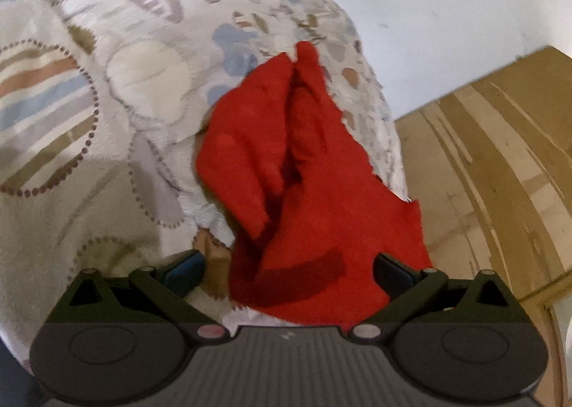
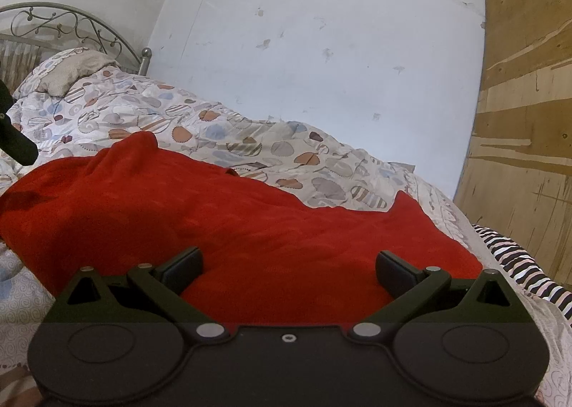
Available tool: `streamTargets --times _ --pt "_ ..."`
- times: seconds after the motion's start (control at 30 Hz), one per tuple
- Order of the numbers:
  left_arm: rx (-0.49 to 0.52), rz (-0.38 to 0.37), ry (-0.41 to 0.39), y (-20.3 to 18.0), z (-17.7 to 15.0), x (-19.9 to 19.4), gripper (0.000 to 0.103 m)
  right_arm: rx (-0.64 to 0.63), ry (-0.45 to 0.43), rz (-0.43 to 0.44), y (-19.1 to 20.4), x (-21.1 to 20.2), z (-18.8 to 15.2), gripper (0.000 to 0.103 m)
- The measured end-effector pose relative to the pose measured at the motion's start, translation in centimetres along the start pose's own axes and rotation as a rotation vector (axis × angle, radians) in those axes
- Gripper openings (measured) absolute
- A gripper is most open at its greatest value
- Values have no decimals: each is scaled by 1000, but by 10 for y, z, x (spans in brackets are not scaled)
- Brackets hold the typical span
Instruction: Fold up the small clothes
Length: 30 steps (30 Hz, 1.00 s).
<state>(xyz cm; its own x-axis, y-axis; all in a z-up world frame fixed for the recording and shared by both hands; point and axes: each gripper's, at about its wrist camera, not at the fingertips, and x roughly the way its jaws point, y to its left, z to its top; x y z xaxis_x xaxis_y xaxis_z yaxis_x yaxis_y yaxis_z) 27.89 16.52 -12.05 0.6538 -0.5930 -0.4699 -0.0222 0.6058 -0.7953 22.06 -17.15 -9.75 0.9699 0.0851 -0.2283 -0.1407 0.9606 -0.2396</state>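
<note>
One red cloth (image 1: 304,171) is seen in both views. In the left wrist view it lies bunched in the middle of the frame, with deep folds running down it, on a patterned bed cover (image 1: 107,92). The left gripper (image 1: 287,271) is spread wide at the bottom of the frame, and nothing is held; the cloth's near end sits between its two fingers. A white wall (image 1: 447,6) is seen at the upper right and a brown wooden board (image 1: 500,164) at the right.

In the right wrist view the cloth (image 2: 214,221) is spread flatter across the middle of the frame. The right gripper (image 2: 287,273) is also spread wide just over the cloth's near edge, gripping nothing. One metal bed frame (image 2: 71,28) and one pillow (image 2: 75,71) are seen at the upper left. One striped cloth (image 2: 518,264) lies at the right edge, beside the red one. A dark object (image 2: 14,135) pokes in at the left edge; what it is cannot be told.
</note>
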Motion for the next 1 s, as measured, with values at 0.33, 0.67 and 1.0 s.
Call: streamTargets --times 0.33,0.67,1.0 --pt "183 274 -97 -49 -19 24 78 -4 -10 -7 -1 -1 1 103" --pt "101 194 -138 -34 -20 15 84 -4 -17 -9 -2 1 2 103" --pt "32 201 -158 -33 -17 14 45 -2 -18 -11 -1 -1 1 103"
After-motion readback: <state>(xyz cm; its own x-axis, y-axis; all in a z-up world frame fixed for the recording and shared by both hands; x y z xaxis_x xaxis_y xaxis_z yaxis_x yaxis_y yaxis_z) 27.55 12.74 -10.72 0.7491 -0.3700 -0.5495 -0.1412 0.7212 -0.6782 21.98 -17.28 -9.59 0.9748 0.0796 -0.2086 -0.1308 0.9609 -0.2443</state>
